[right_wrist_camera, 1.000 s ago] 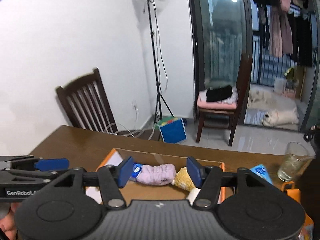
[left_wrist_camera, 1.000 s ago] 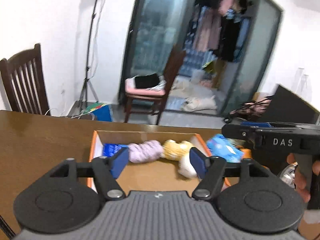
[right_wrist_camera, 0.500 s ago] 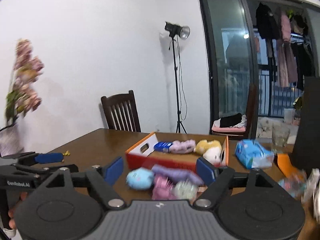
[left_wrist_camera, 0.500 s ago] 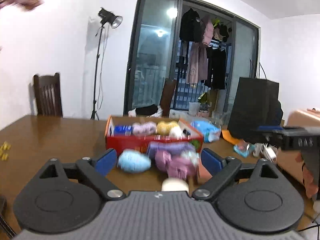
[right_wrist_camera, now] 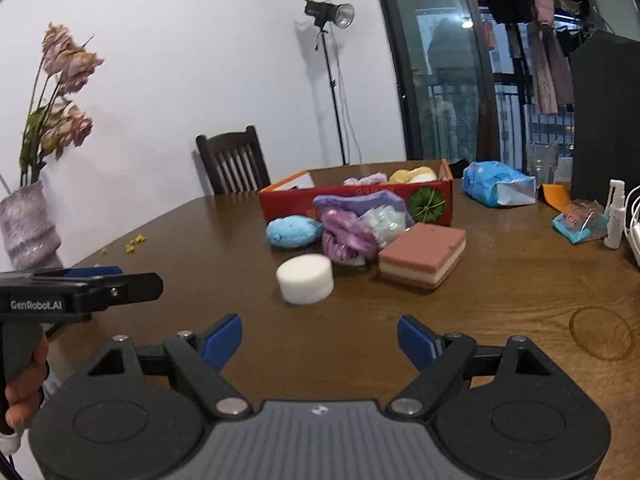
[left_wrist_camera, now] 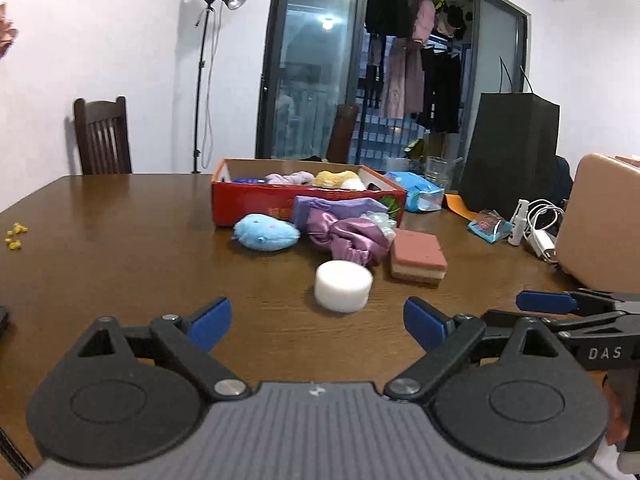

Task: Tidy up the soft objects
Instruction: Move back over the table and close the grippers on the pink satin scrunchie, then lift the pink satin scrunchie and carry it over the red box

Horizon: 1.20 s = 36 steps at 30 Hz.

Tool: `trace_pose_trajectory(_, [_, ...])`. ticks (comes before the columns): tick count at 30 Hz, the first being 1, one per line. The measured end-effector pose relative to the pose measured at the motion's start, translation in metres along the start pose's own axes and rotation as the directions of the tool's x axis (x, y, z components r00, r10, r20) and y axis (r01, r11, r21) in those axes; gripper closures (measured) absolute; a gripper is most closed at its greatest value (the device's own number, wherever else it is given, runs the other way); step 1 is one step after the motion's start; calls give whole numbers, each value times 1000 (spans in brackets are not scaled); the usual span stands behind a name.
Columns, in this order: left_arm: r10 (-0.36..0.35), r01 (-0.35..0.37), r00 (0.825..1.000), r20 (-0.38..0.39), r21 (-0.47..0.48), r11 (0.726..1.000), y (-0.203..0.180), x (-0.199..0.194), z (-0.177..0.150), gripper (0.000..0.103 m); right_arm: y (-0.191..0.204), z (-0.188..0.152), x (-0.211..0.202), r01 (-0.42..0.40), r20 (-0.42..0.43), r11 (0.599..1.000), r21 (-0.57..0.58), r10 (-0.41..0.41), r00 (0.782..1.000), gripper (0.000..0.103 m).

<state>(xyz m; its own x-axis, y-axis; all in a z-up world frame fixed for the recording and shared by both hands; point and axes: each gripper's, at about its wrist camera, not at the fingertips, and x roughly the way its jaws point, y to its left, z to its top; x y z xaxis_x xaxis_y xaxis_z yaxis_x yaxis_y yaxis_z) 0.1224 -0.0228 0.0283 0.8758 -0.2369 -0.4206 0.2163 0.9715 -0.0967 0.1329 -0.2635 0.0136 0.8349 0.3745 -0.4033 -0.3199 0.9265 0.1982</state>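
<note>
While both hover level above the table, left gripper and right gripper gape wide — empty.

A white foam cylinder, a layered pink sponge, purple cloths and a blue plush lie before the red box.

Left gripper: jaws spread wide, nothing between the blue pads; held low and level, pointing forward. Seen from the right wrist as a black body at far left, gripped from below by a hand.

Right gripper: jaws spread wide, empty, level, pointing forward, beside the left one.
</note>
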Motion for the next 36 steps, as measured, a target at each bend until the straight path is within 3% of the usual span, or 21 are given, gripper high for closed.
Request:
trace_pose_trajectory(12, [-40,39,994,-100,-14,999,-11,95,20,8,-50,32,65,46,-50,998,37,-44,998,26])
trace_pose_trajectory(19, [-70,67,984,-163,-23,997,-11,152,26,10,-59,62,117,-12,-61,1000,4,12,998,44])
trace_pose_trajectory(21, [-72,72,983,-172,-3,997,-11,162,27,13,-62,71,131,-22,-65,1000,14,23,998,44])
trace_pose_trajectory(24, [34,-23,985,-169,64,998,-4,171,25,15,-60,82,149,-60,-63,998,5,61,996,46])
trace_pose_trajectory(27, [98,-93,984,-148,44,995,20,170,26,14,-51,85,167,-101,-74,995,-3,100,992,47])
trace_pose_trajectory(30, [172,-175,975,-142,-13,984,44,168,29,14,-38,83,190,-135,-119,991,-16,132,984,60])
trace_pose_trajectory(34, [160,-166,981,-111,-55,985,57,153,33,14,-16,73,199,-169,-156,980,-108,151,976,94])
trace_pose_trajectory(36, [144,-150,985,-98,-59,987,57,146,35,14,-11,68,192,-213,-179,970,-115,190,965,98])
